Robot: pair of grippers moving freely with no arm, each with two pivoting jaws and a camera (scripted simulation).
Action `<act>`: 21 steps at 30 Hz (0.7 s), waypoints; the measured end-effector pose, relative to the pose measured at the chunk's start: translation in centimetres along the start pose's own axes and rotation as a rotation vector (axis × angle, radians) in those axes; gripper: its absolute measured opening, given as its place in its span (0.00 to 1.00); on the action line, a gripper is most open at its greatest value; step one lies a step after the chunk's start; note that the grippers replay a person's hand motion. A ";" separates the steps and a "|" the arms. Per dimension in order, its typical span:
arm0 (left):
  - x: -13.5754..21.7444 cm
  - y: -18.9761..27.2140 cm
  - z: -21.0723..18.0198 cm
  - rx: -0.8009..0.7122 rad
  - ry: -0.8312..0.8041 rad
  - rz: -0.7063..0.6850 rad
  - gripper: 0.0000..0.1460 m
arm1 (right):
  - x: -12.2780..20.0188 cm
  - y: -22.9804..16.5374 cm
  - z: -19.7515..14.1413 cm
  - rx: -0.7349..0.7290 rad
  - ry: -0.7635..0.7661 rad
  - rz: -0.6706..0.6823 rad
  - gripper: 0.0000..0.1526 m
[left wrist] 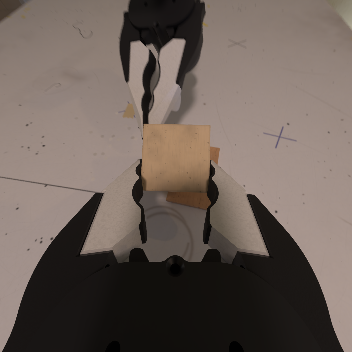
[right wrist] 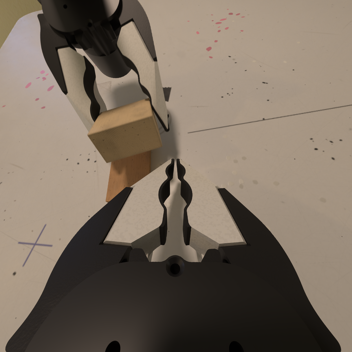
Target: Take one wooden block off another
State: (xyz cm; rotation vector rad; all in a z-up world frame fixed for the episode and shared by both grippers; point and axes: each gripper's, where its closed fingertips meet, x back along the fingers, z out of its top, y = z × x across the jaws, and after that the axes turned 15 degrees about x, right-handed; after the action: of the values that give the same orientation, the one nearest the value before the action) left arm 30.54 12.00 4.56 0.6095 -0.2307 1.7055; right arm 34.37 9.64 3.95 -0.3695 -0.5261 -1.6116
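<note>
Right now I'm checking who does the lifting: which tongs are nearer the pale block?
Left. The left tongs are shut on the pale block; the right tongs sit shut beside it, apart, above the table.

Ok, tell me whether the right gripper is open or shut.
Shut. In its own wrist view the right gripper has its fingertips nearly touching with nothing between them, beside the orange block, while the left gripper clamps the pale block.

Pale grey tabletop [right wrist: 266, 171], black and pink paint specks, blue crosses, thin dark seam
</note>
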 end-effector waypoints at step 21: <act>0.5 -1.0 1.4 0.056 0.142 0.008 0.46 | -0.1 -0.2 0.0 0.000 -0.007 0.005 0.02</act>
State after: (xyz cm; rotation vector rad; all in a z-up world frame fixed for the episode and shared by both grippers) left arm 31.85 12.02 5.86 0.5264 -0.0845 1.7598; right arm 34.21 9.71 3.86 -0.3758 -0.5303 -1.6059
